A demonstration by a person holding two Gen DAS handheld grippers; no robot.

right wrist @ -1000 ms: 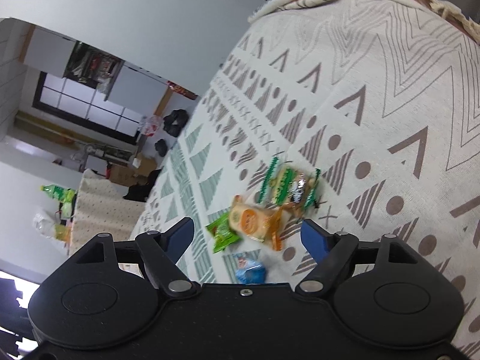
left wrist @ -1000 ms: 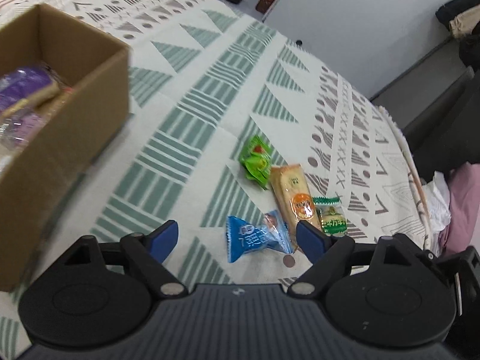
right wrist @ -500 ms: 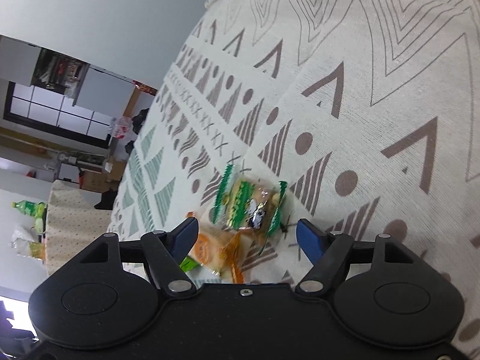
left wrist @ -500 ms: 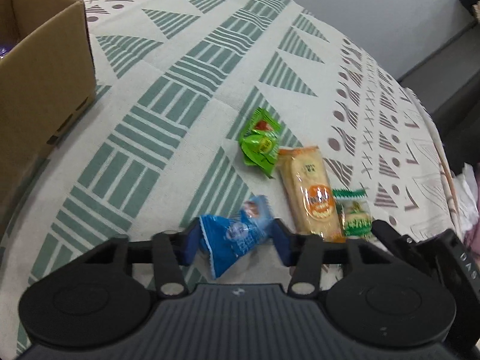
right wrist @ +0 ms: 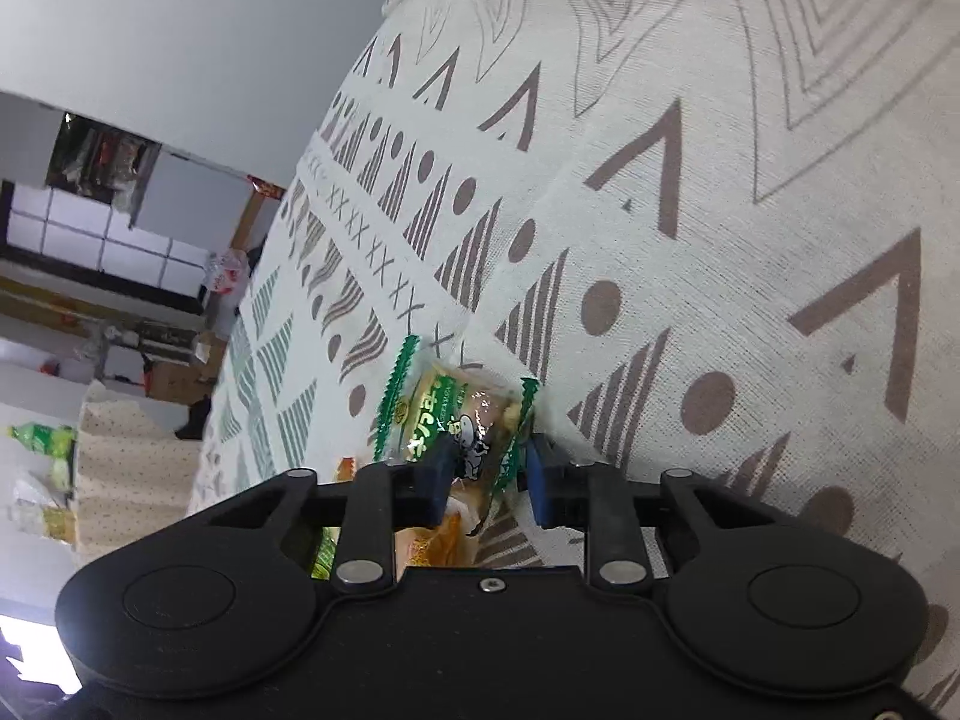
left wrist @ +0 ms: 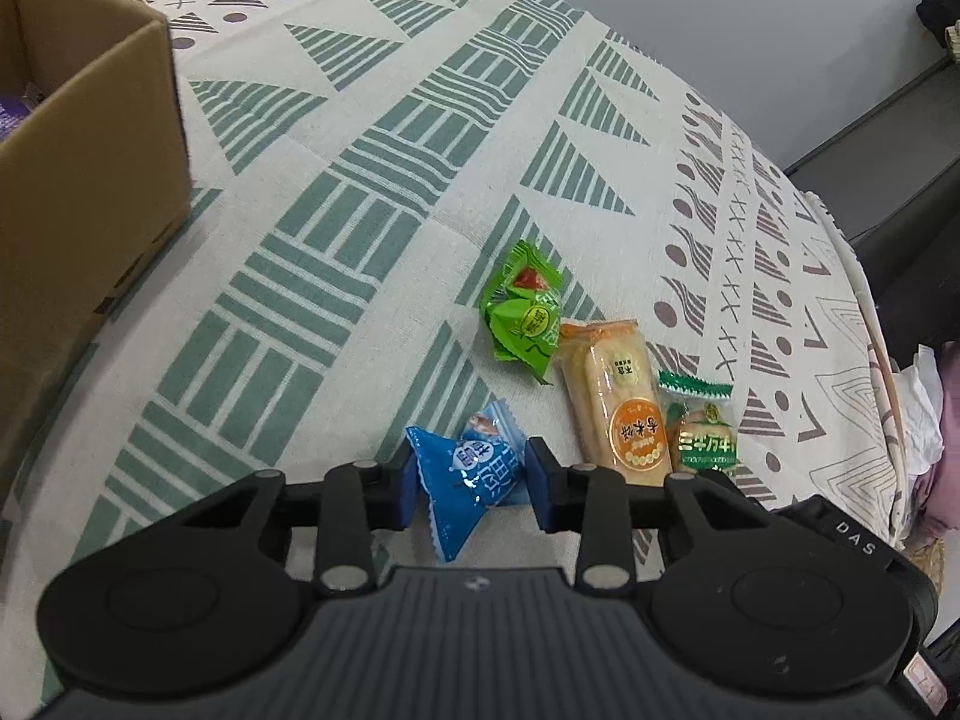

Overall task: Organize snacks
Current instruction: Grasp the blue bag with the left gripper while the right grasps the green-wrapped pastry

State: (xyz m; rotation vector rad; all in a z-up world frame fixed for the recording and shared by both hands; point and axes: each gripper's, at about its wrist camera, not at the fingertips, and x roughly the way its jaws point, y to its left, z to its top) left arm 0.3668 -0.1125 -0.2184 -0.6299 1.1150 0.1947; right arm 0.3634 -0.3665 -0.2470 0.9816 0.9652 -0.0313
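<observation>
My left gripper is shut on a blue snack packet lying on the patterned cloth. Beside it lie a green packet, a long orange rice-cracker pack and a small green-edged clear snack pack. My right gripper is shut on that green-edged clear pack, pinching its near end against the cloth. The orange pack shows just below the right fingers. A cardboard box with purple packets inside stands at the far left of the left wrist view.
The cloth-covered surface falls away at its right edge, where pink and white fabric lies. In the right wrist view a room with shelves and a green bottle lies beyond the cloth.
Both grippers moved down onto the snacks and closed: the left jaws shut around the blue packet, the right jaws shut on the green-edged clear pack.
</observation>
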